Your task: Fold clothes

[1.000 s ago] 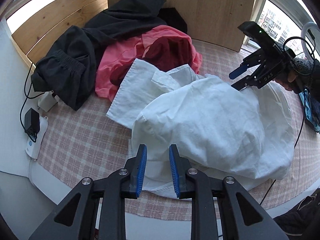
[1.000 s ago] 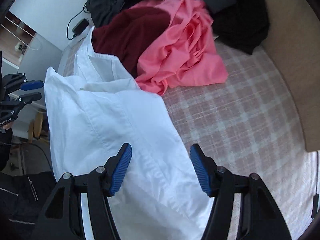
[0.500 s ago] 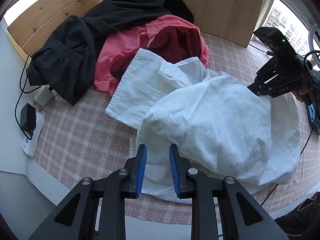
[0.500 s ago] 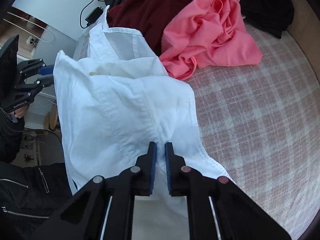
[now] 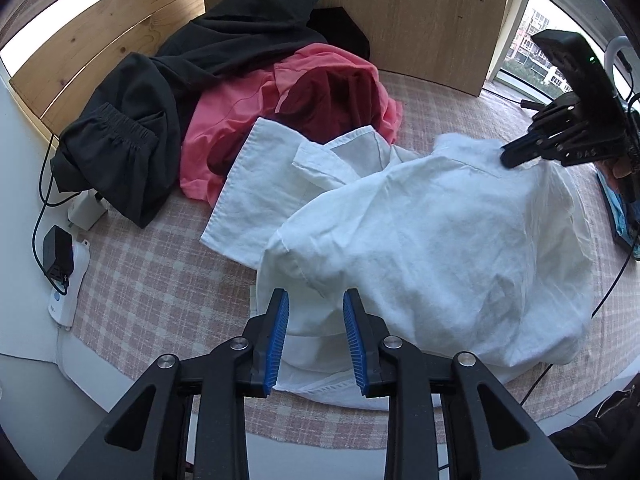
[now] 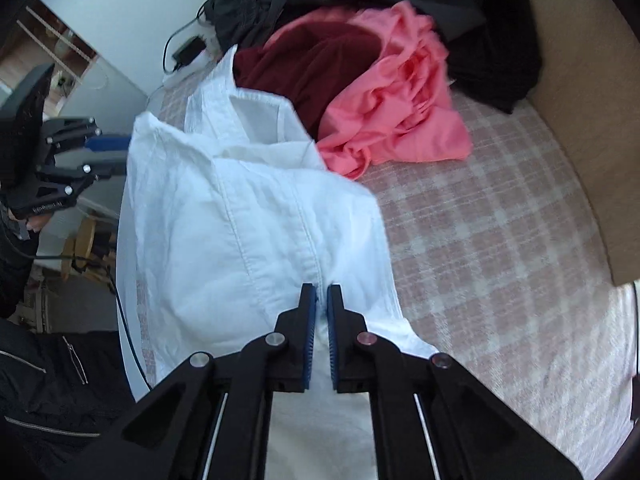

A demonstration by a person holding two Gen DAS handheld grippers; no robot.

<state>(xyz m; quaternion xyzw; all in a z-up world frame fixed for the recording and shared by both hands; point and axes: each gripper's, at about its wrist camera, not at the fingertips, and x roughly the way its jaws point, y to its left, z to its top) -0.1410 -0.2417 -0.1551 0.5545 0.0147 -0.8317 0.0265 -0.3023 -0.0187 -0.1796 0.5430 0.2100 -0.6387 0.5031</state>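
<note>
1. Right wrist view: white shirt (image 6: 248, 232) lies on the checked cover (image 6: 500, 248), bunched and puffed, not flat. Its long axis runs from the right gripper (image 6: 321, 308) at 6 o'clock up toward the collar end at 11 o'clock.
2. Right gripper: jaws have just been closing, now pinched narrow on a seam ridge of the shirt; cloth is visibly between the pads and tents up toward them. Judged a lift grip.
3. Left wrist view: left gripper (image 5: 316, 332) sits at 6 o'clock over the shirt's near hem, jaws narrow but apart and just been opening a little. Fabric shows in the gap below the pads; the pads do not press it, so it holds nothing.
4. Key relation: from the left jaws the shirt bulk spreads away to 1 o'clock, with the right gripper on its far edge at 2 o'clock. The left hand is nearer the loose hem and the sleeve (image 5: 260, 196) lying out at 11 o'clock. Next move likely needs the left to drop straight down onto that hem.
5. Counts: one white shirt, two grippers.
6. Outward, the pile at 12 o'clock: one pink garment (image 5: 236, 120), one dark red garment (image 5: 332, 100) nested in it, black clothes (image 5: 168, 92) behind, number not separable.
7. Far edge: wooden board (image 5: 400, 20); charger and cable (image 5: 58, 248) at 9 o'clock.
</note>
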